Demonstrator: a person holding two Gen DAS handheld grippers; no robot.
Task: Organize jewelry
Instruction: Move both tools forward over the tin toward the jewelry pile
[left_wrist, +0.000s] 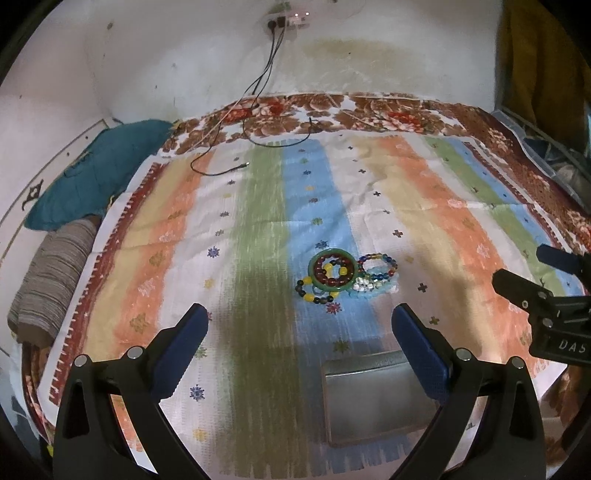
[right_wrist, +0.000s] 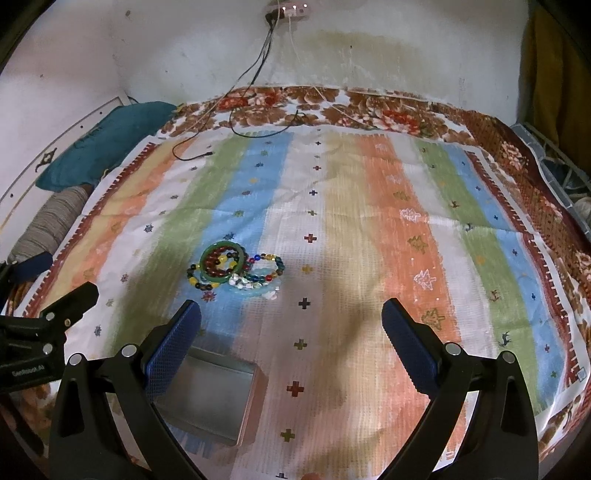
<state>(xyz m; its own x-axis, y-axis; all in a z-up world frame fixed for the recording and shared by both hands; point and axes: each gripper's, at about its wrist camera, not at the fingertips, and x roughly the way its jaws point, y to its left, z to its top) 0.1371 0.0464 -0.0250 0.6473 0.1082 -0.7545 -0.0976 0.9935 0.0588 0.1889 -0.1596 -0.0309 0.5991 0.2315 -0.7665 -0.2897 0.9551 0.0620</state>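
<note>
A heap of jewelry lies on the striped cloth: a green bangle (left_wrist: 334, 272) (right_wrist: 221, 266) around dark red beads, a multicoloured bead bracelet (left_wrist: 380, 264) (right_wrist: 267, 266), and pale blue and white bead pieces (left_wrist: 369, 286) (right_wrist: 251, 286). A shallow metal tin (left_wrist: 373, 395) (right_wrist: 210, 395) sits nearer to me than the heap. My left gripper (left_wrist: 301, 325) is open and empty, above the cloth short of the heap. My right gripper (right_wrist: 291, 319) is open and empty, to the right of the heap and the tin. Each gripper shows at the edge of the other's view.
The striped cloth (left_wrist: 258, 221) (right_wrist: 369, 221) lies over a floral bedspread (left_wrist: 369, 110). A black cable (left_wrist: 240, 147) (right_wrist: 207, 147) trails onto the far left of the cloth from a wall socket. A teal pillow (left_wrist: 96, 173) and a grey roll (left_wrist: 51, 280) lie at the left.
</note>
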